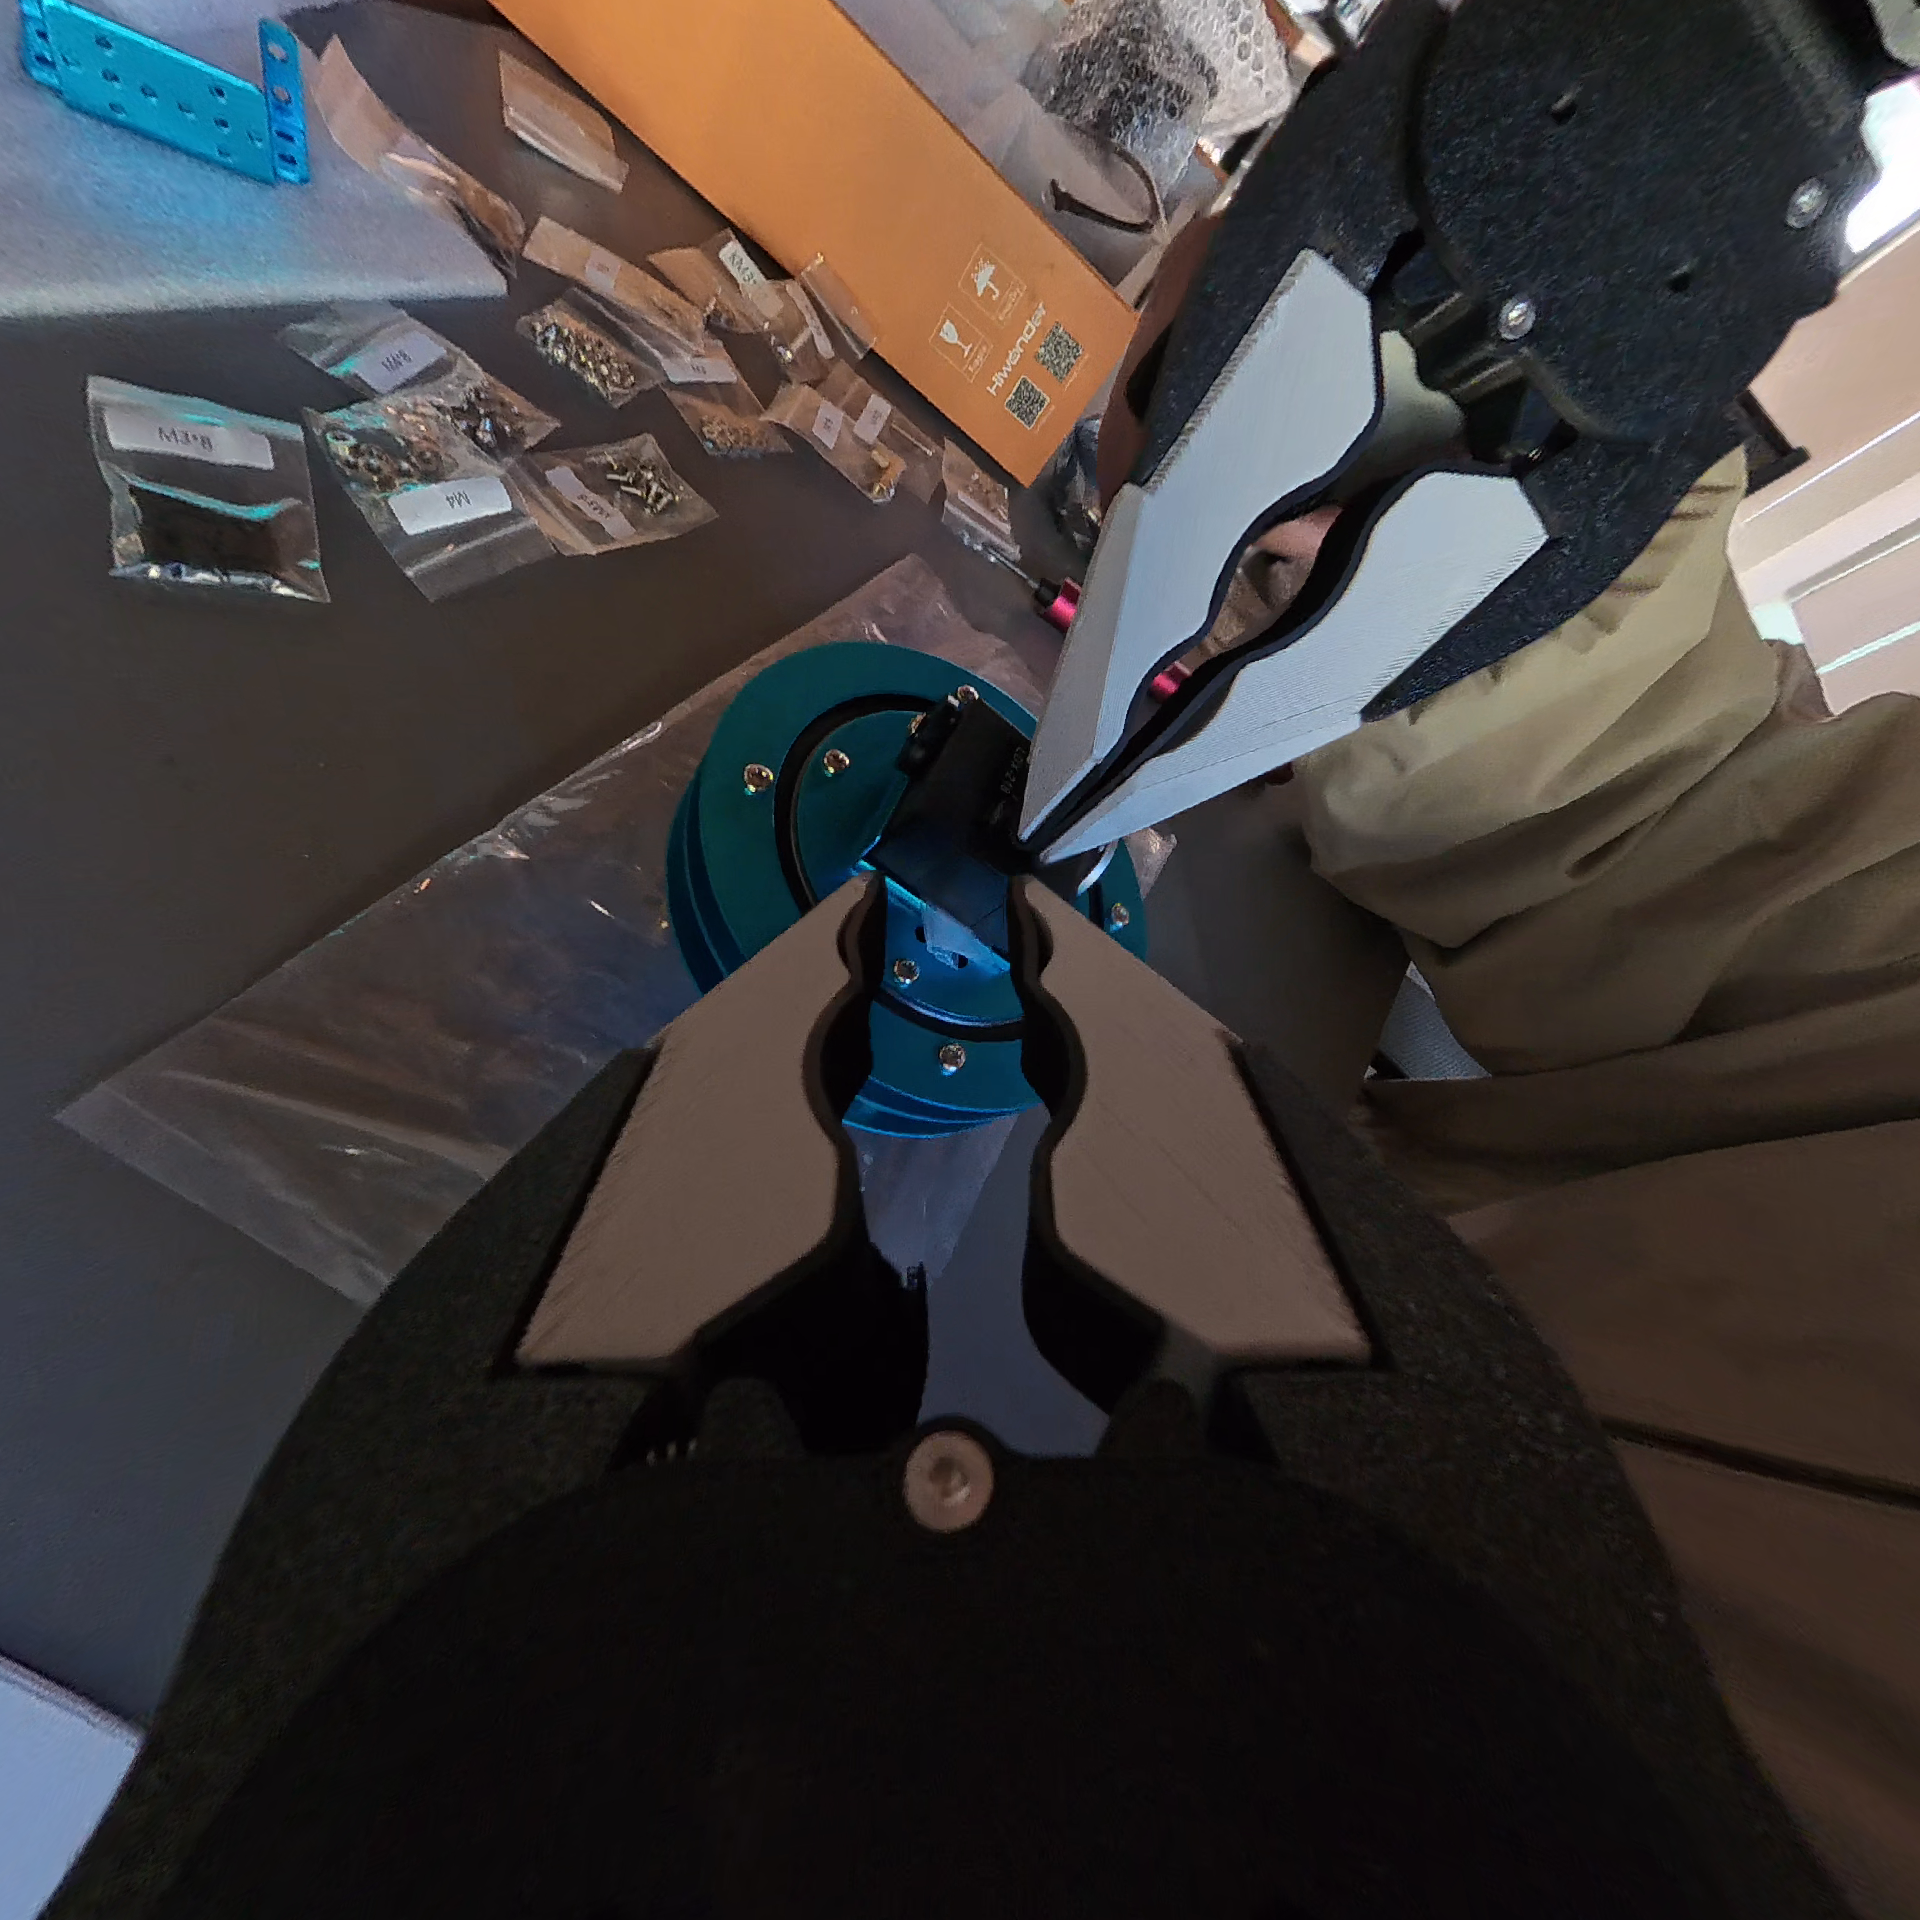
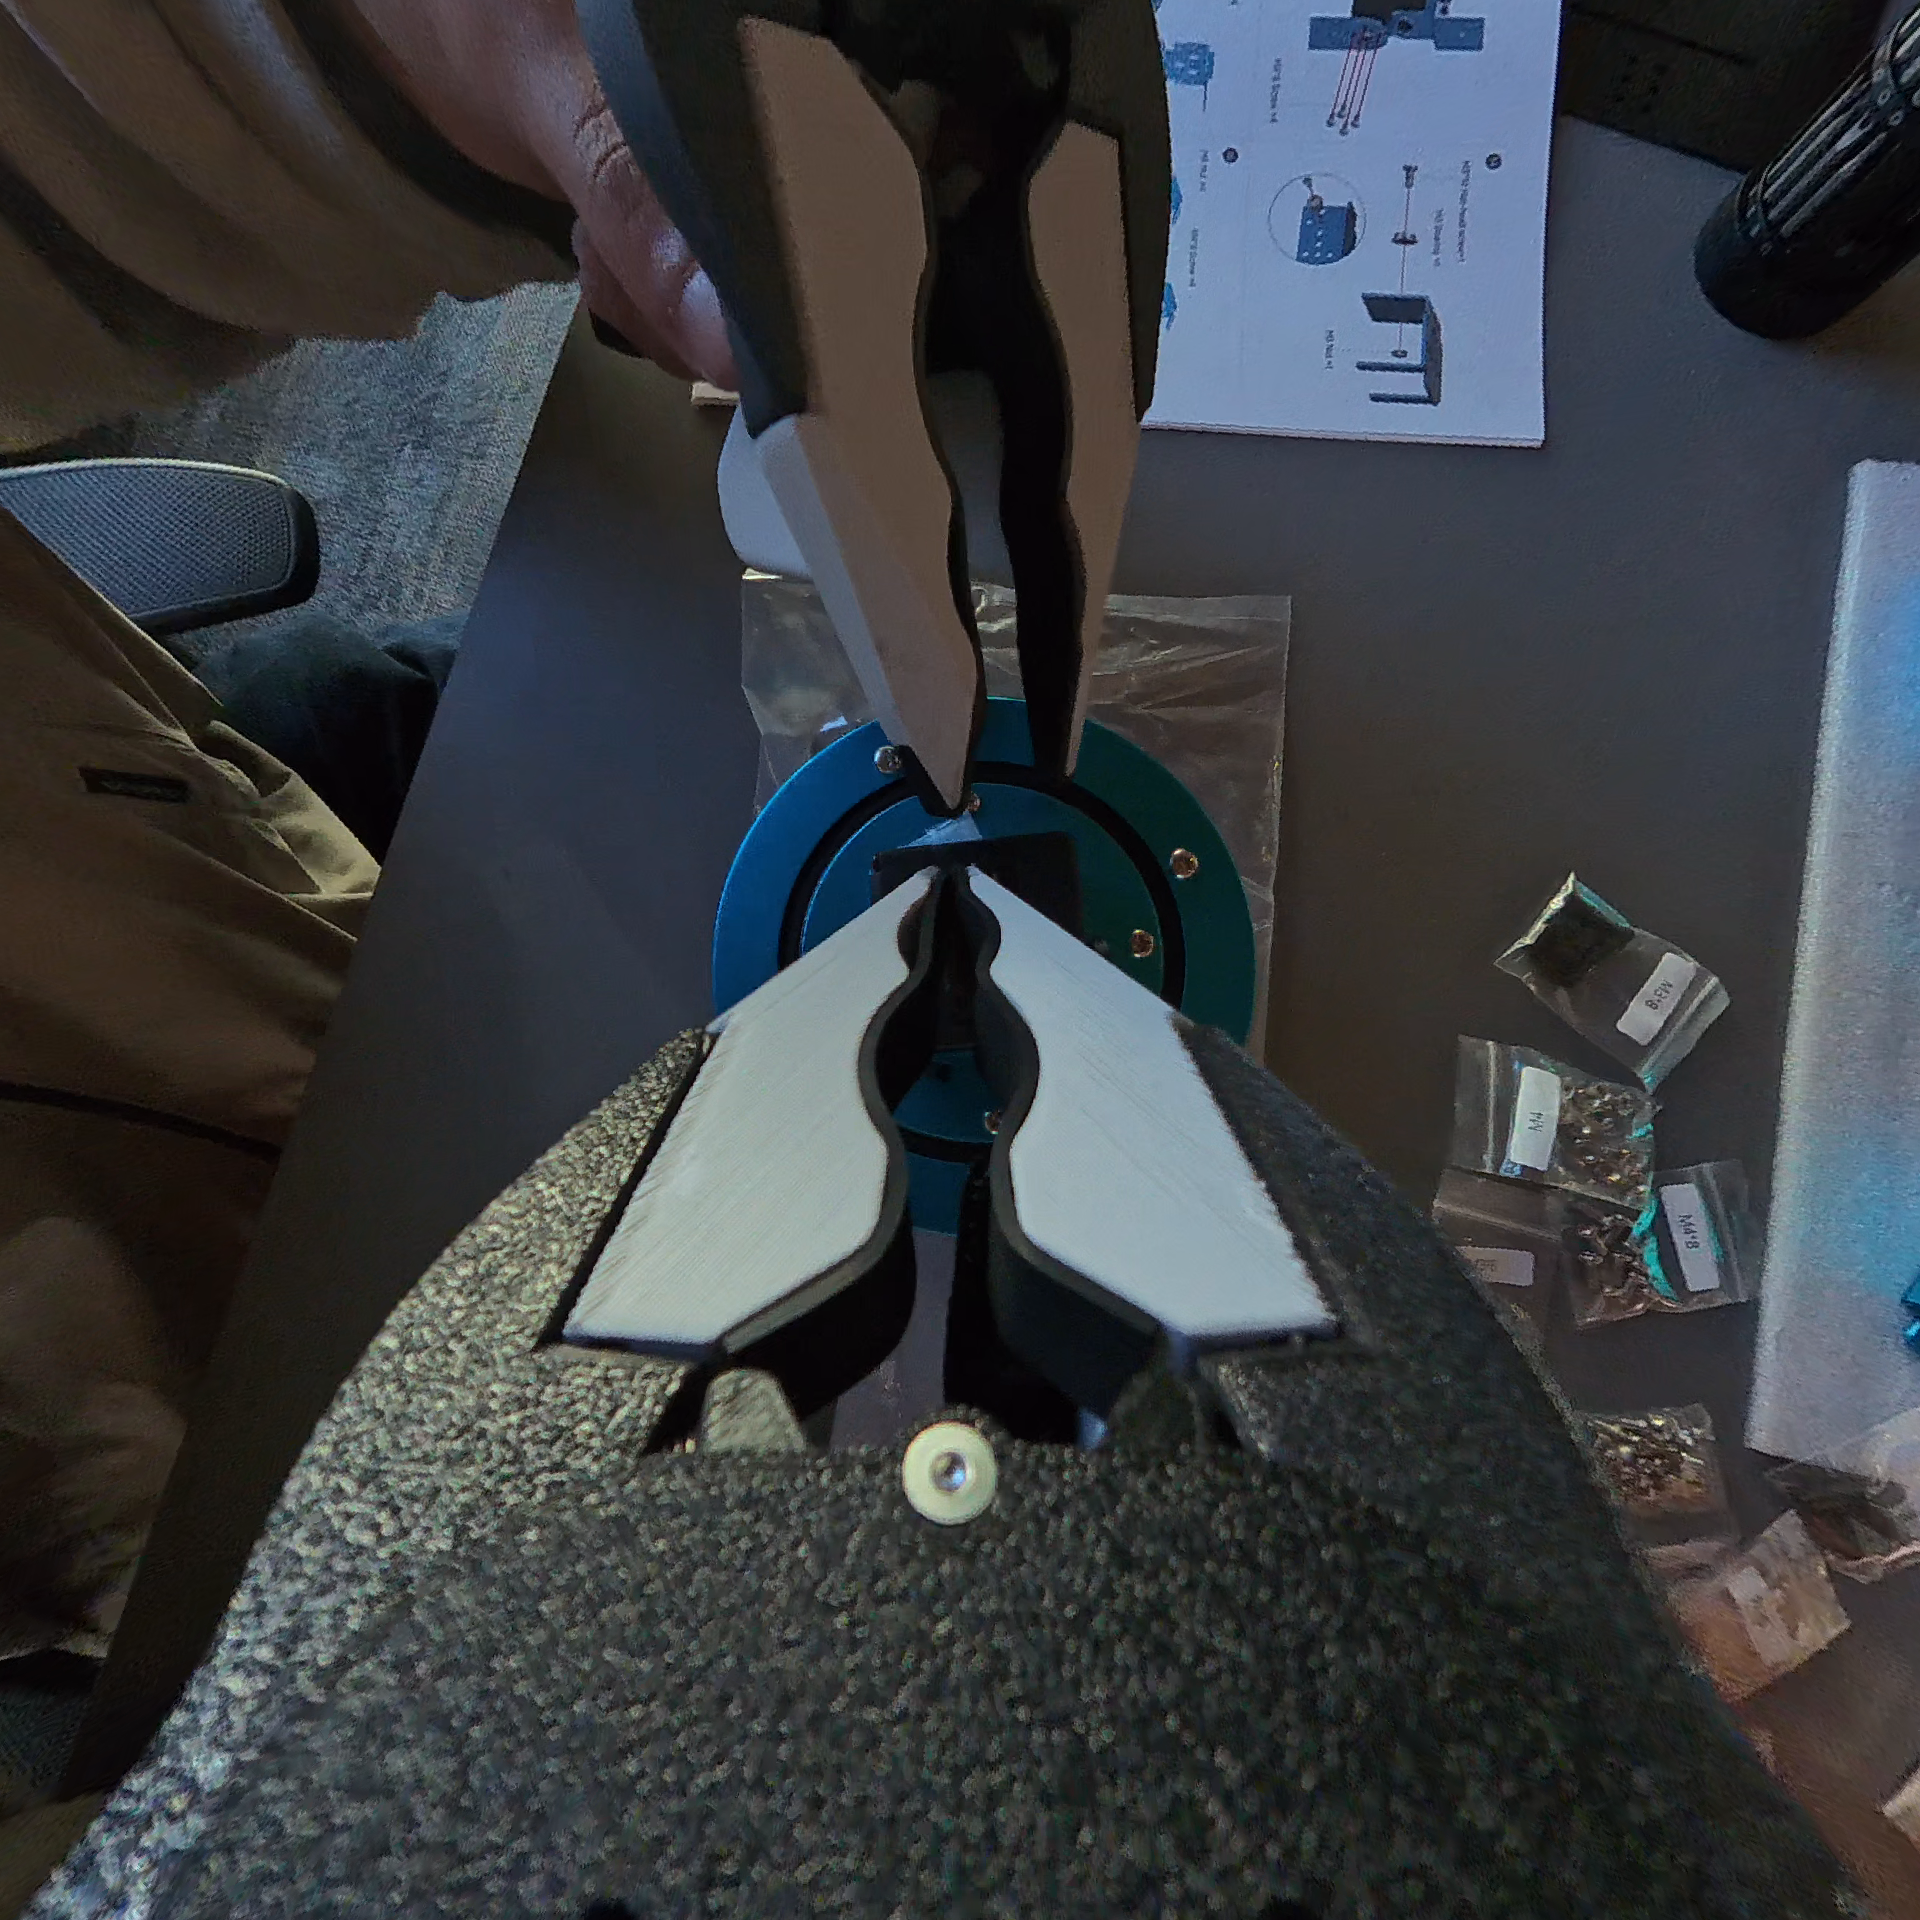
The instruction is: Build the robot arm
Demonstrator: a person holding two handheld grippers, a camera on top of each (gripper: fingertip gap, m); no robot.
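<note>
Just beyond both grippers' fingers (image 1: 1101,971), black block (image 2: 1023,878) atop blue disc (image 1: 748,831).

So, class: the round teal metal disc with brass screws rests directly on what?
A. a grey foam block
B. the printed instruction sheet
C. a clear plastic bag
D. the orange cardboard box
C: the round teal metal disc lies on a clear plastic bag spread flat on the dark table.

the right tongs (image 2: 951,883), tips nearly together, touch a black block (image 2: 1023,868) atop the blue ring base (image 2: 769,904). the left tongs (image 2: 1003,790), slightly parted, meet it from opposite, over the counter (image 2: 1455,675).
</note>
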